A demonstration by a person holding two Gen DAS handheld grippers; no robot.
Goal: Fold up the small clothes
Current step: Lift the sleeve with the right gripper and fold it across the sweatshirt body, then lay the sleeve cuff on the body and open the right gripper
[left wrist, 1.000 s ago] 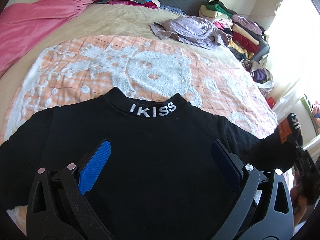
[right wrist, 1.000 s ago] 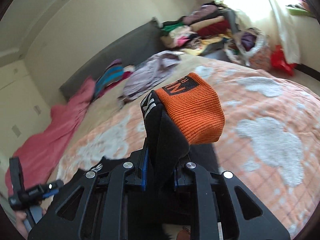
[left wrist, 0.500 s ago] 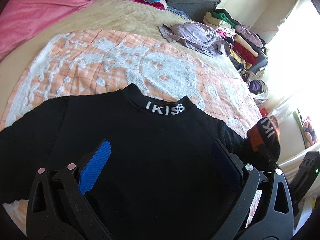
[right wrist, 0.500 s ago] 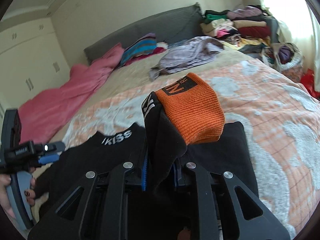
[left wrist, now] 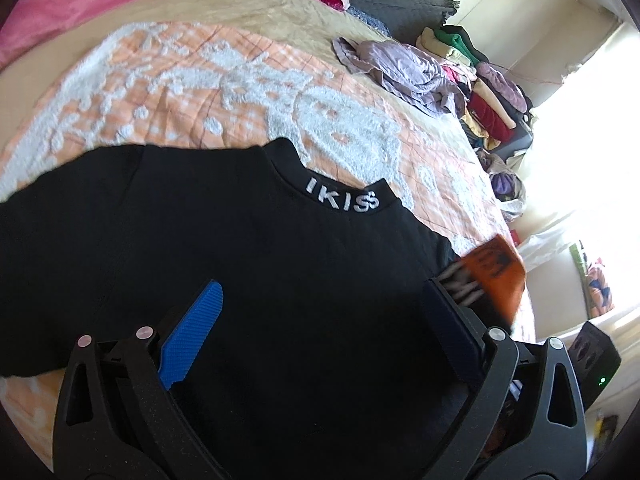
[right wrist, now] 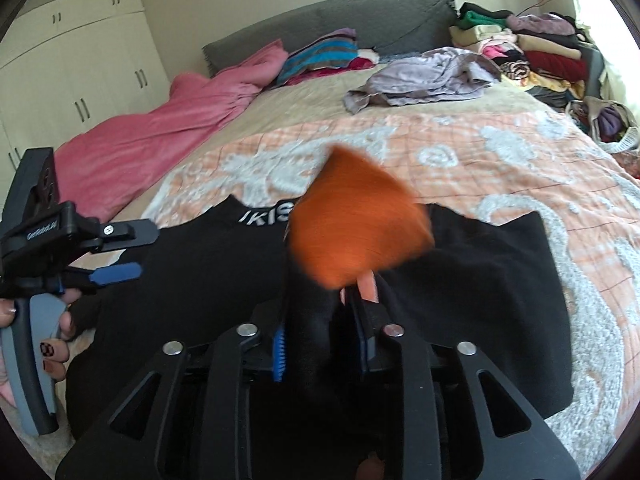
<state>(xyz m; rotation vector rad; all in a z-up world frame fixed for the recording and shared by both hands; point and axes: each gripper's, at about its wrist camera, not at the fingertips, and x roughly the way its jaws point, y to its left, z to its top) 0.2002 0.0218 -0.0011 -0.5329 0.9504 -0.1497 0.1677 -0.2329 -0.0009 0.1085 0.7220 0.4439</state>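
Sleeve of the black top sits between the jaws of the right hand-held gripper, which are opening just now, with the orange cuff blurred above the top's chest. The top lies flat on the bed, collar toward the pillows. The left hand-held gripper hovers spread over the body, pinching nothing. The risk, as I judge it, is the release: if the sleeve drops before it is laid across, it may land crooked or bunched, and the cuff could slide off toward the right edge. Loose knit may also catch on a pad and drag the shoulder out of line. With nothing pinning the body, a tug could shift the whole garment on the blanket.
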